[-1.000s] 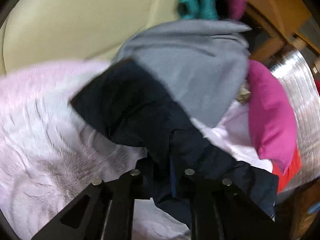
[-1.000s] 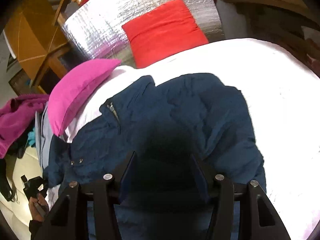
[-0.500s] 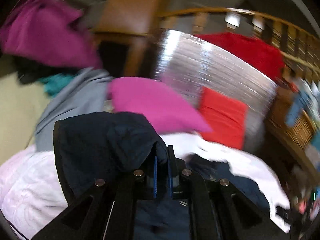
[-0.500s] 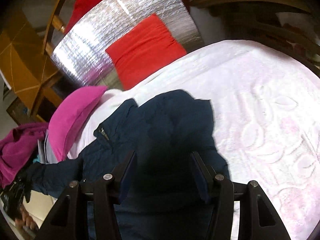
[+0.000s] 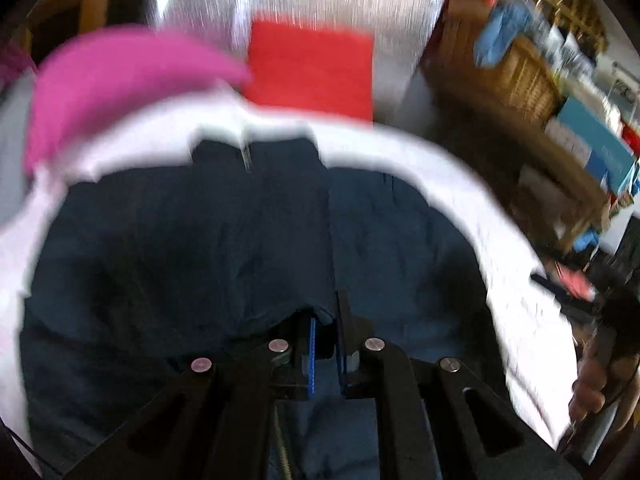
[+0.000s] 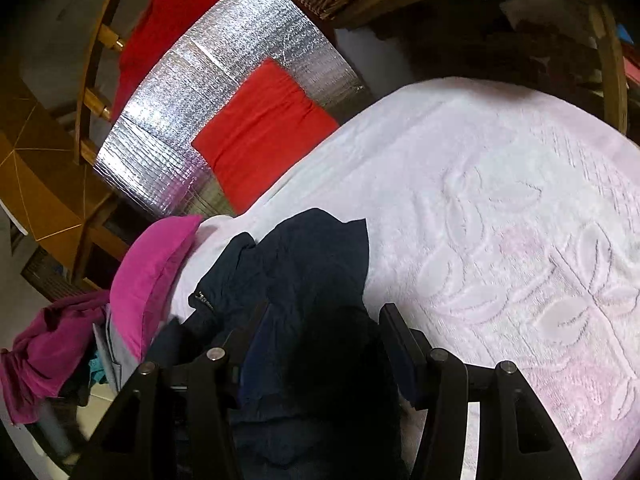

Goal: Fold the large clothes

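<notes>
A dark navy jacket lies on a white embossed bedspread. My left gripper is shut on a fold of the jacket and holds it over the rest of the garment; the view is blurred. In the right wrist view the jacket is bunched up at the bed's left side. My right gripper hangs over it with its jaws wide apart, dark cloth between them, no grip visible.
A pink pillow and a red cushion lie at the bed's head against a silver foil panel. Magenta and grey clothes are piled at the left. A wicker basket and shelves stand to the right.
My left gripper has swung the held jacket part from the left side across over the garment. The jacket now looks more bunched in the right wrist view, and more bedspread shows.
</notes>
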`<state>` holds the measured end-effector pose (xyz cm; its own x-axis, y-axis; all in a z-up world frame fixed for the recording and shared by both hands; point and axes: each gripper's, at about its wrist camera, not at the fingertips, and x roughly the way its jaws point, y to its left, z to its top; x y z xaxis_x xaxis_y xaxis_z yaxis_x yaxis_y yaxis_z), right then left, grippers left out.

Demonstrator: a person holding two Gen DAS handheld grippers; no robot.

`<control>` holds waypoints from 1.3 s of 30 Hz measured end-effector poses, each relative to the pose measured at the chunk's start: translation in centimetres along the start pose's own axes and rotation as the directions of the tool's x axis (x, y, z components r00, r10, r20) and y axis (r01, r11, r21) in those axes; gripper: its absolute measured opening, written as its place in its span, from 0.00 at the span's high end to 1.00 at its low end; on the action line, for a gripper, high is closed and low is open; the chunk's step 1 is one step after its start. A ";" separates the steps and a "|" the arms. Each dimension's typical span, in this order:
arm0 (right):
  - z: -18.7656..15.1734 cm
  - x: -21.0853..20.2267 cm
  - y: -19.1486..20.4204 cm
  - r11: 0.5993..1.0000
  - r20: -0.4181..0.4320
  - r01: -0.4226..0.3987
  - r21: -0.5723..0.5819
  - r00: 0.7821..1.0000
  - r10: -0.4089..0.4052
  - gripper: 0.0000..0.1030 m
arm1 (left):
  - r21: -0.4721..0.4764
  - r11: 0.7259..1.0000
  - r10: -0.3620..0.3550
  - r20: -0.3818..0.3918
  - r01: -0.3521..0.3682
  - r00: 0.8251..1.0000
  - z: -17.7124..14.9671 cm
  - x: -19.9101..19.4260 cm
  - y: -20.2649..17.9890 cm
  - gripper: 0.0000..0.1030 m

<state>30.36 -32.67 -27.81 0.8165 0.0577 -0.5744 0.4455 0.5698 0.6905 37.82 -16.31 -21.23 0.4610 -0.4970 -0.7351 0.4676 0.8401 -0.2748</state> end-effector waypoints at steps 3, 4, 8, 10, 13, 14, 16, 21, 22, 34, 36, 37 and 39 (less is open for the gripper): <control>0.0 0.2 0.1 1.000 -0.017 -0.017 0.000 1.000 0.017 0.43 | -0.060 0.997 -0.052 -0.157 0.043 0.986 -1.1 1.3 0.6 0.74; 0.0 0.3 0.2 1.000 -0.021 -0.021 -0.006 1.000 0.021 0.43 | -0.069 0.996 -0.069 -0.168 0.058 0.983 -1.5 0.8 0.6 0.63; -0.6 1.1 2.1 0.996 -0.066 -0.047 -0.077 0.997 0.042 0.43 | -0.045 0.997 -0.070 -0.128 0.065 0.989 -2.5 -4.3 1.6 0.29; -1.3 1.6 3.7 0.987 -0.090 -0.056 -0.152 0.995 0.043 0.39 | -0.056 0.995 -0.089 -0.094 0.084 0.992 -1.9 -6.5 3.9 0.29; -3.1 2.3 7.2 0.950 -0.125 -0.085 -0.299 0.991 0.049 0.27 | -0.136 0.991 0.000 -0.015 -0.002 1.000 -1.2 -9.0 8.4 0.25; -3.7 2.5 8.0 0.938 -0.132 -0.094 -0.335 0.990 0.052 0.24 | -0.181 0.981 0.070 -0.002 -0.069 0.998 -1.2 -9.4 10.2 0.25; -5.8 3.2 10.8 0.881 -0.158 -0.116 -0.458 0.986 0.048 0.19 | -0.272 0.945 0.188 -0.001 -0.182 0.982 -1.5 -9.7 13.4 0.25; -11.8 5.1 16.3 0.694 -0.218 -0.160 -0.702 0.976 0.005 0.15 | -0.481 0.850 0.235 -0.023 -0.216 0.972 -1.9 -8.8 19.4 0.25; -13.0 5.5 17.0 0.652 -0.214 -0.153 -0.743 0.977 -0.014 0.14 | -0.488 0.842 0.247 -0.027 -0.229 0.969 -1.7 -8.5 19.8 0.26; -13.0 9.1 19.5 0.639 -0.001 0.056 -0.767 0.996 -0.089 0.15 | -0.413 0.857 0.292 -0.105 -0.309 0.950 -1.3 -4.4 19.7 0.26; -9.2 8.6 16.8 0.786 -0.033 0.006 -0.618 0.999 -0.033 0.15 | -0.406 0.859 0.289 -0.117 -0.311 0.950 -1.5 -4.7 19.9 0.26; -7.7 8.4 15.4 0.840 -0.052 -0.022 -0.543 0.999 -0.007 0.15 | -0.404 0.860 0.290 -0.119 -0.313 0.950 -1.4 -4.6 19.9 0.26; -4.6 8.3 11.1 0.943 -0.080 -0.054 -0.329 0.996 0.029 0.14 | -0.396 0.861 0.294 -0.123 -0.319 0.948 -1.1 -4.2 19.6 0.26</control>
<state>40.44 -22.07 -26.91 0.7973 0.1398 -0.5872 0.2547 0.8041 0.5372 44.25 2.47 -24.19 0.4814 -0.1969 -0.8541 -0.0431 0.9680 -0.2474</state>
